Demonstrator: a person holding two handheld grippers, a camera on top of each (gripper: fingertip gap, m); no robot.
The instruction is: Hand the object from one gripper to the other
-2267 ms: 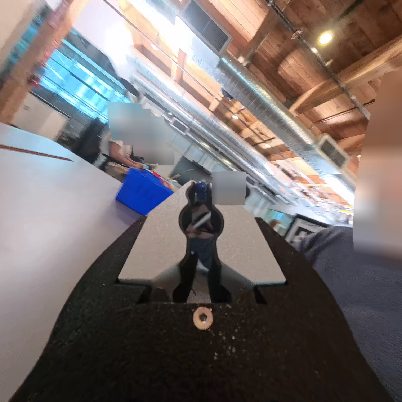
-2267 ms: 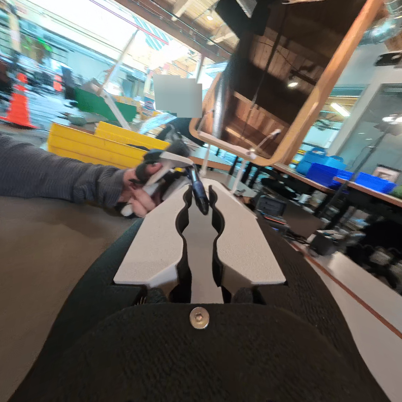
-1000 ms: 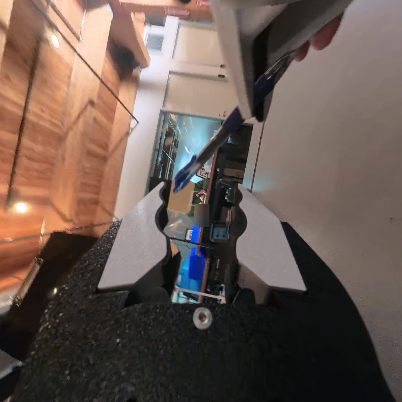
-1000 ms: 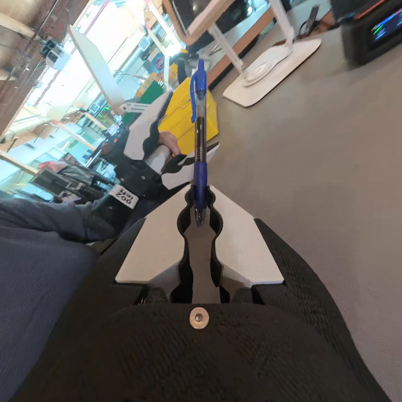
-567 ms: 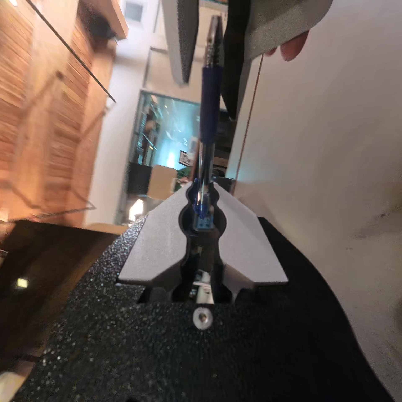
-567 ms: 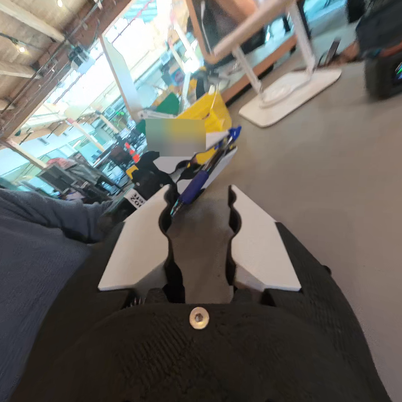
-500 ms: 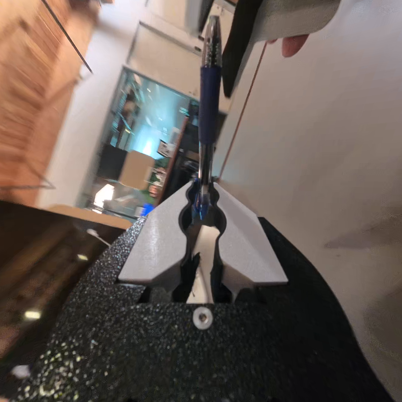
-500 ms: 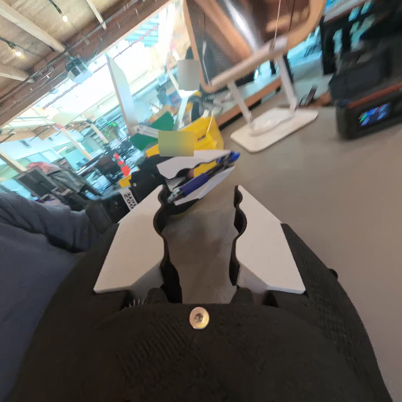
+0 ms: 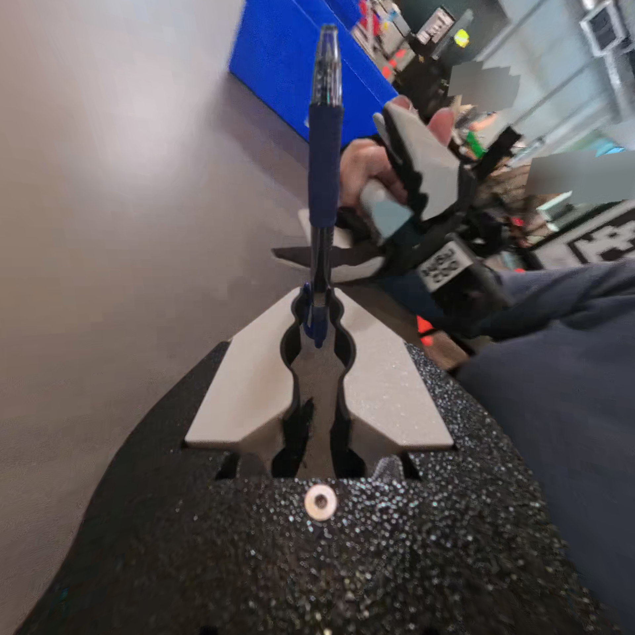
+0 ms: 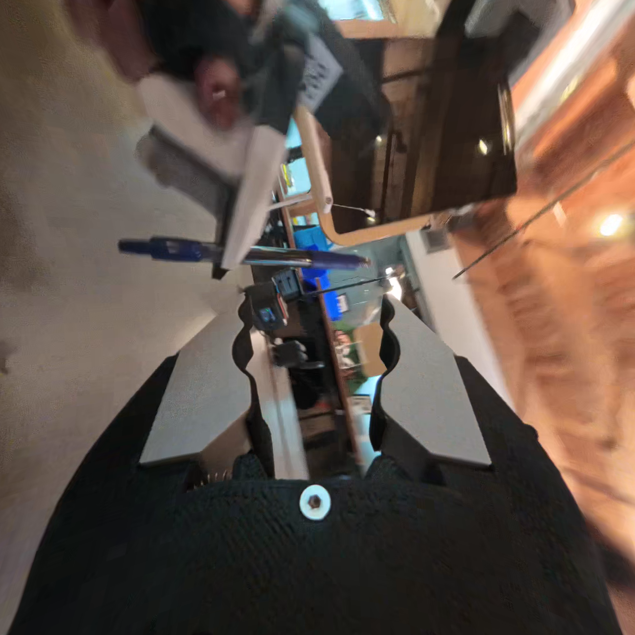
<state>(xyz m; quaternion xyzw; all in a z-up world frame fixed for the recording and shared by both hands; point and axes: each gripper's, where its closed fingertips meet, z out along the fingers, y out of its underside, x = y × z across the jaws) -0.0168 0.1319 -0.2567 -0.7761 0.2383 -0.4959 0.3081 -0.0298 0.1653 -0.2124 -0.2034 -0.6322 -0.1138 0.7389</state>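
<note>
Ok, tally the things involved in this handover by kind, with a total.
Pens: 1, the blue pen, clamped at its clip end in the left tool.
Tools: 2, the left tool shut on the pen and the right tool open and empty.
Hands in view: 1, the hand holding the right tool.
Total: 4

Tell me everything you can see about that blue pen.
The pen is a retractable one: a dark blue rubbery grip, a clear barrel and tip end, and a blue clip near its clicker. The left gripper is shut on its clip end, and nothing else touches it. It sticks straight out past the fingertips. The right wrist view shows it lying crosswise.
</note>
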